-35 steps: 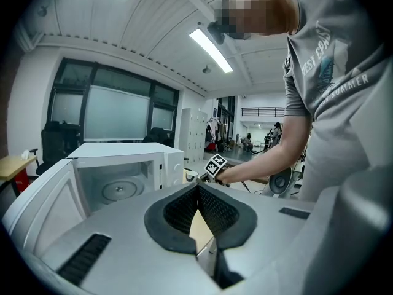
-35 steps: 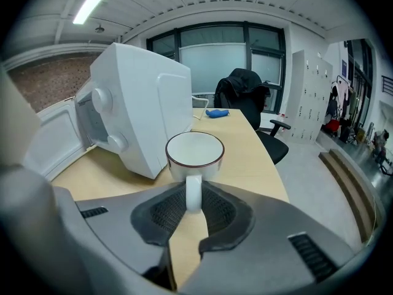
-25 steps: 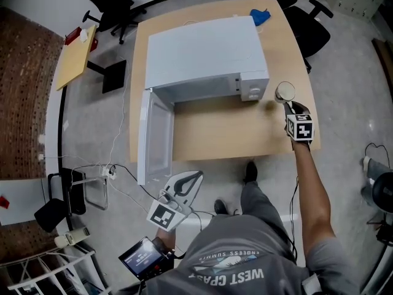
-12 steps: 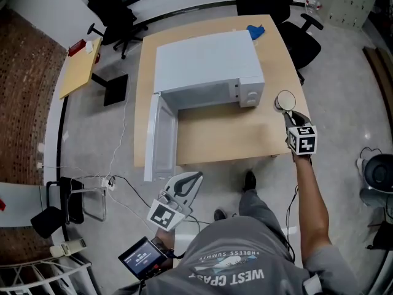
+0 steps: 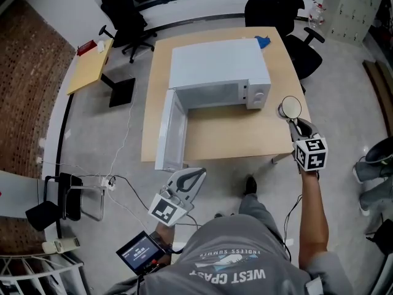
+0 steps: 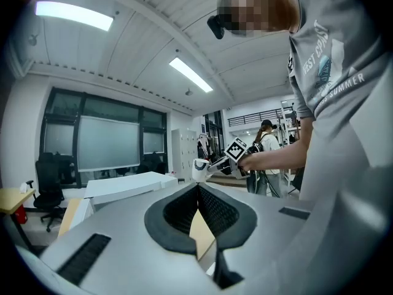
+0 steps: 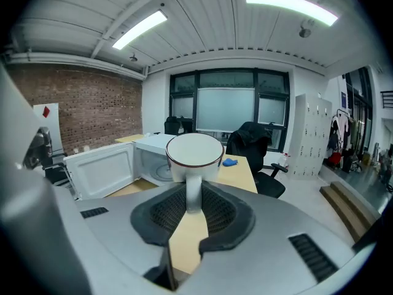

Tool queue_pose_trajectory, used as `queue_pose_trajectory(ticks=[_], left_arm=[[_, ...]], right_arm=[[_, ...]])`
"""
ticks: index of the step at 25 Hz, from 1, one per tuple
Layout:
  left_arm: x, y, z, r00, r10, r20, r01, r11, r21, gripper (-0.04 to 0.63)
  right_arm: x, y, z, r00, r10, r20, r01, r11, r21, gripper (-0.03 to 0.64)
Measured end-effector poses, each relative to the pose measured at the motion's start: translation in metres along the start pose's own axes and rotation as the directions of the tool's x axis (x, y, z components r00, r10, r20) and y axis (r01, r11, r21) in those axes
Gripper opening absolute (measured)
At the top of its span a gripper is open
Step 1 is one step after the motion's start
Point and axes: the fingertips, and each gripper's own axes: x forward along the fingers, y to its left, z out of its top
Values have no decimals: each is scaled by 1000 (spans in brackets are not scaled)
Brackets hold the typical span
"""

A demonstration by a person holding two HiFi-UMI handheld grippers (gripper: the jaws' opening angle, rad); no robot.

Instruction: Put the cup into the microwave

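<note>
From overhead, the right tongs (image 5: 296, 120) hold the white cup (image 5: 289, 107) above the right edge of the bench (image 5: 233, 141). The microwave (image 5: 218, 66) has its door (image 5: 172, 131) swung wide leftward, leaving bare bench before the cavity. The left tongs (image 5: 195, 176) hang low, clear of that path. Their own view shows them closed on nothing. The right tongs' view shows them clamped on the cup's handle, rim upright, probably to go in level.

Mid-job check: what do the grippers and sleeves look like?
The left gripper and right gripper have pale grey shells and black ribbed pads, each with a white cube of black square markers. Clothing: a grey short-sleeved T-shirt with white print.
</note>
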Motion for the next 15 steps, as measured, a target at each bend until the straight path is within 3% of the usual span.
queue_pose_trajectory(ticks=[15], left_arm=[[-67, -13, 17, 996, -37, 78, 33, 998, 51, 20]], right_arm=[[-107, 137, 55, 988, 134, 82, -123, 985, -123, 77]])
